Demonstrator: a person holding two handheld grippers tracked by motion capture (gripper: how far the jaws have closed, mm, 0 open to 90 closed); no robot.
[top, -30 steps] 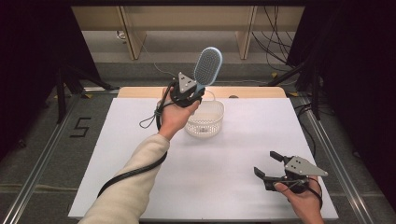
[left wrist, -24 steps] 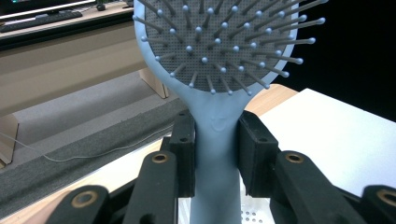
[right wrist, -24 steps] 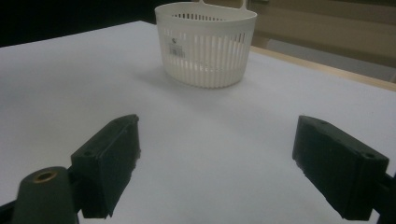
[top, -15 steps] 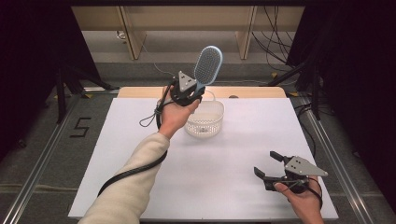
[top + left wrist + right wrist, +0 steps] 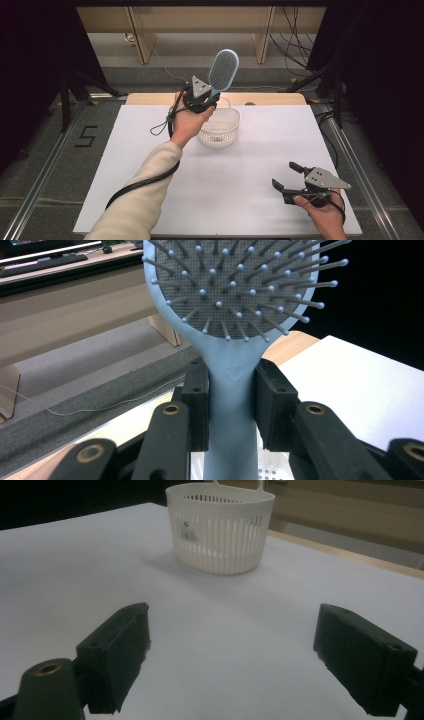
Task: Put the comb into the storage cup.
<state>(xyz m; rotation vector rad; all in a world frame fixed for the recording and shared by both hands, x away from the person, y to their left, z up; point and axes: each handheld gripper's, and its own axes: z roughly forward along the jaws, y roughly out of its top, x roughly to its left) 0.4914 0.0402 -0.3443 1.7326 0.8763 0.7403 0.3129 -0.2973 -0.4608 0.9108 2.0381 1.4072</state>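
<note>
**Hairbrush held up over the basket, not yet put away**

The left gripper point(image 5: 202, 100) is clamped on the handle of a pale blue hairbrush point(image 5: 223, 70); in the left gripper view both pads press the handle point(image 5: 231, 405) from either side, with the bristled head point(image 5: 235, 285) standing upright above the jaws. Seen from the high view, the brush is in the air at about 12 o'clock from the white basket point(image 5: 220, 131), just beyond its far rim and tilted toward 1 o'clock.

As a judgement, the pick-up is done and the placing is left: the brush has to come down into the basket and the jaws have to let go.

The basket sits on the white table point(image 5: 250, 200) toward its far edge, upright, with slotted walls and a thin loop handle at its back. It looks empty apart from a small dark mark on its floor, too small to identify.

The right gripper point(image 5: 289, 181) rests at about 5 o'clock from the basket, well apart from it, jaws spread wide with nothing between them; its own view faces the basket point(image 5: 220, 527).
</note>
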